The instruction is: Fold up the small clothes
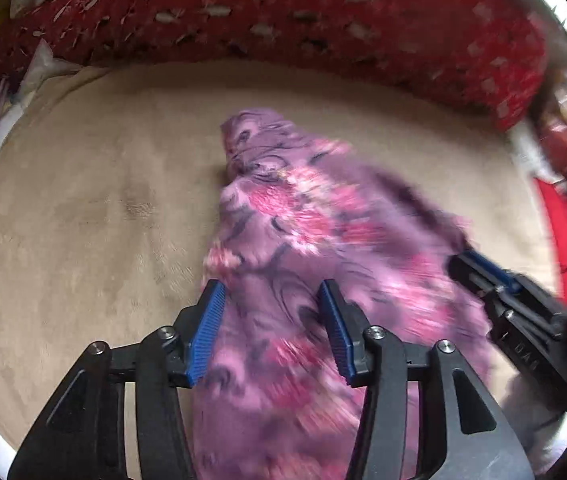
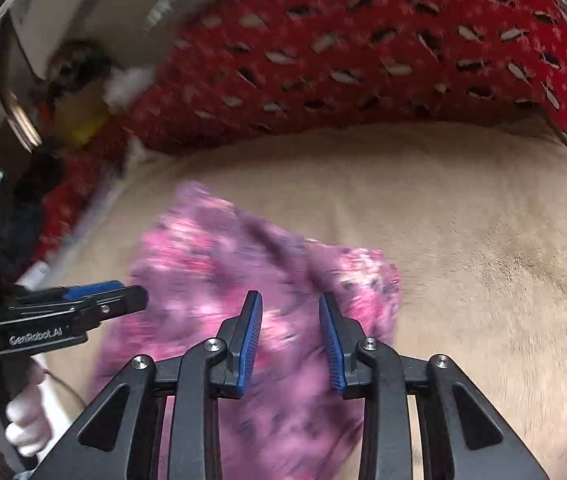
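Left wrist: left claw (image 1: 271,296) spread over purple floral garment (image 1: 303,240); right claw (image 2: 289,306) likewise apart.

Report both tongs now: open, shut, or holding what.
Left tongs: open, nothing gripped, over the purple floral garment.
Right tongs: open, nothing gripped, above the same garment on the beige blanket.

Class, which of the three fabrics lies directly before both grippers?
The purple floral garment, ahead of the left gripper and right gripper; the beige cover lies under it, the red blanket behind.
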The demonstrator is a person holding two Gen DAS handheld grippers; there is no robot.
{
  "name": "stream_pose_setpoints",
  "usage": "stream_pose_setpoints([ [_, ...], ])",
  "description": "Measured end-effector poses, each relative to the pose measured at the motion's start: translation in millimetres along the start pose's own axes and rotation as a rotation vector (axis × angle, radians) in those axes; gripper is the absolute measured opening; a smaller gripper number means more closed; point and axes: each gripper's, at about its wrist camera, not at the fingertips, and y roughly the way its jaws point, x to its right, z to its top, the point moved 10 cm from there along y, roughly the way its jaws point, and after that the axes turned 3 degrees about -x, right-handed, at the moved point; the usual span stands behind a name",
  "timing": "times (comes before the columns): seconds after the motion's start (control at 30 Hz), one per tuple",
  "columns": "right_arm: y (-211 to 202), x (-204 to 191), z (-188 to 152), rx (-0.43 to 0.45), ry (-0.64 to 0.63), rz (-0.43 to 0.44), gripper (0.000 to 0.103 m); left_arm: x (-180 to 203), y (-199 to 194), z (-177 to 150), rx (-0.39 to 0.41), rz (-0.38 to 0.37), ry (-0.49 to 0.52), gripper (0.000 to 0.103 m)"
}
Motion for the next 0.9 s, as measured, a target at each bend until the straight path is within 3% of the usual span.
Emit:
stream_pose_setpoints([
  [0.03, 13, 12, -7, -0.034, -0.001, -0.043, 0.018, -3, 13, 1, -0.011, 0.027, 0.009, 0.061],
  [0.07, 25, 20, -14, -0.063, 0.002, -0.05, 0.018, -6, 19, 1, -0.015, 0.032, 0.003, 0.074],
  [0.1, 29, 23, -13, -0.043, 0.015, -0.009, 0.017, -12, 23, 1, -0.028, 0.002, -0.031, 0.076],
  [0.23, 17, 28, -8, -0.042, 0.056, 0.047, 0.013, -38, 12, -6, -0.124, -0.187, -0.222, 0.068],
  [0.27, 8, 28, -8, -0.042, 0.059, 0.043, 0.021, -42, 4, -8, -0.11, -0.195, -0.223, 0.068],
  [0.37, -32, 10, -20, -0.023, 0.037, 0.152, 0.022, -53, -29, -29, -0.023, -0.165, -0.17, 0.068],
  [0.43, -48, -5, -35, -0.009, 0.006, 0.204, 0.021, -55, -29, -47, -0.027, -0.146, -0.156, 0.068],
  [0.47, -45, -11, -42, -0.022, -0.011, 0.204, 0.019, -54, -22, -53, -0.05, -0.126, -0.139, 0.068],
  [0.5, -37, -12, -55, -0.056, -0.033, 0.159, 0.019, -52, -11, -64, -0.084, -0.096, -0.112, 0.071],
  [0.53, -17, -6, -77, -0.144, -0.067, 0.066, 0.019, -49, -8, -67, -0.1, -0.096, -0.105, 0.071],
  [0.57, -12, -3, -87, -0.172, -0.073, 0.041, 0.018, -49, -10, -69, -0.105, -0.104, -0.112, 0.07],
  [0.63, -24, 1, -84, -0.141, 0.006, 0.039, 0.022, -47, -26, -74, -0.089, -0.131, -0.101, 0.07],
  [0.73, -54, -8, -88, -0.121, 0.049, 0.083, 0.025, -49, -43, -88, -0.048, -0.109, -0.049, 0.07],
  [0.83, -61, -21, -109, -0.147, 0.024, 0.1, 0.03, -47, -27, -115, -0.103, -0.099, -0.038, 0.073],
  [0.9, -45, -23, -131, -0.212, -0.028, 0.011, 0.035, -51, -12, -129, -0.153, -0.112, -0.069, 0.08],
])
